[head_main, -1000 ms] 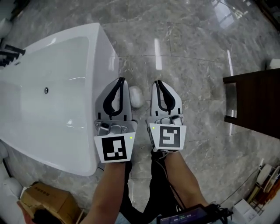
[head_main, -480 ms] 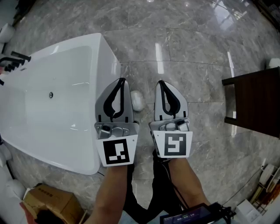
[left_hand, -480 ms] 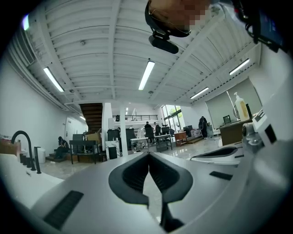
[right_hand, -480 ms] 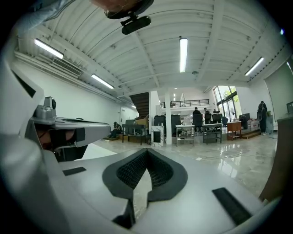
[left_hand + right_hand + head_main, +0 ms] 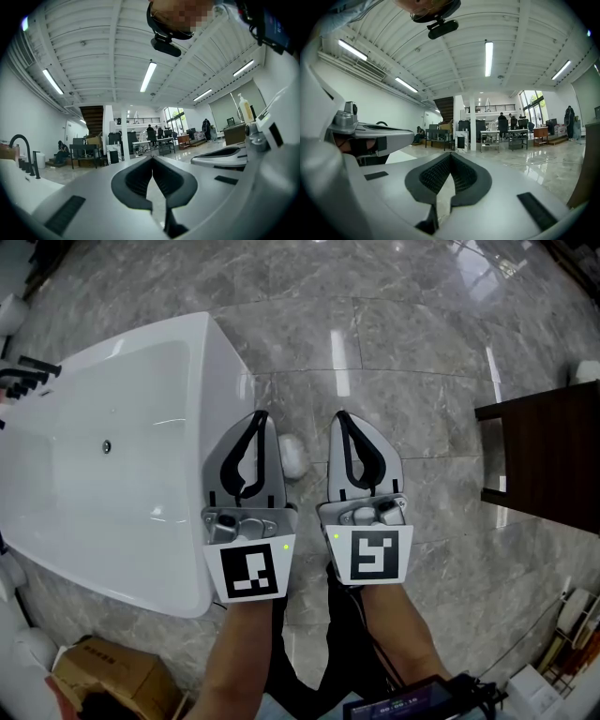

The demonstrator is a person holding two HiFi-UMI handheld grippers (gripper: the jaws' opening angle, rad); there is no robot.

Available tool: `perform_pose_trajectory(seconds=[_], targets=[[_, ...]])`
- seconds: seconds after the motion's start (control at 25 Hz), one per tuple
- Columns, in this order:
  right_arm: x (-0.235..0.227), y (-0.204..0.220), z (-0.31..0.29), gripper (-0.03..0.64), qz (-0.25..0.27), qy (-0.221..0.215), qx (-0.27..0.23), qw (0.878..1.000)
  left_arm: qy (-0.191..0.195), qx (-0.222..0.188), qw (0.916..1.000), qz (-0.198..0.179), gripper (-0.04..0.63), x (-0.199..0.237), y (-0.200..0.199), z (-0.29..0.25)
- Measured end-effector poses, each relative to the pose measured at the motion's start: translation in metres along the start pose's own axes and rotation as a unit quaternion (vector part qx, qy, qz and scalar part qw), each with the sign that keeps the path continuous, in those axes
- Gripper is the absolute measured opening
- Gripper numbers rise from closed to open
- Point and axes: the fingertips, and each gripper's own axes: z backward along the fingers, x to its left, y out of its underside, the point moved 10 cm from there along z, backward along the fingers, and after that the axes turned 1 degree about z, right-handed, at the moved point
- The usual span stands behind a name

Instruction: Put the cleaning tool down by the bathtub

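The cleaning tool [image 5: 293,455] – a small white thing – is seen lying on the marble floor [image 5: 422,381] at the middle of the head view, just beside the right-hand wall of the bathtub [image 5: 214,343]. It appears already set down where the task wants it. Its left edge is hidden behind the left hand-held gripper [image 5: 260,416], so its long axis cannot be fixed, though what shows seems to run up and down the frame.

In the picture it sits between the two gripper bodies, below and right of the left tips and left of the right hand-held gripper [image 5: 339,416]. The left one is judged the nearer. It is held by neither – in each gripper view the jaws are pressed together on nothing, left [image 5: 152,159] and right [image 5: 450,155].

Counted: one cleaning tool, one bathtub, two hand-held grippers, one cardboard box [image 5: 103,671] at lower left.
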Motion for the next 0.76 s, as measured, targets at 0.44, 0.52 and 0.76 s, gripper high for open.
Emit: perform_pose_trajectory(seconds=[0.44,0.52,0.76], targets=[[-0.0005,0.0018,0.0023,0.012,-0.003,0.003,-0.004,1.0,-0.002,0.0,1.0,-0.003,0.017,-0.0005,0.0012,-0.0011],[-0.0004,0.0019,0.0022,0.012,-0.003,0.003,-0.002,1.0,-0.001,0.0,1.0,-0.006,0.017,-0.001,0.0005,-0.0013],[-0.001,0.0012,0.0054,0.012,-0.007,0.005,-0.001,1.0,-0.003,-0.002,1.0,-0.005,0.017,-0.0011,-0.0005,0.0004]])
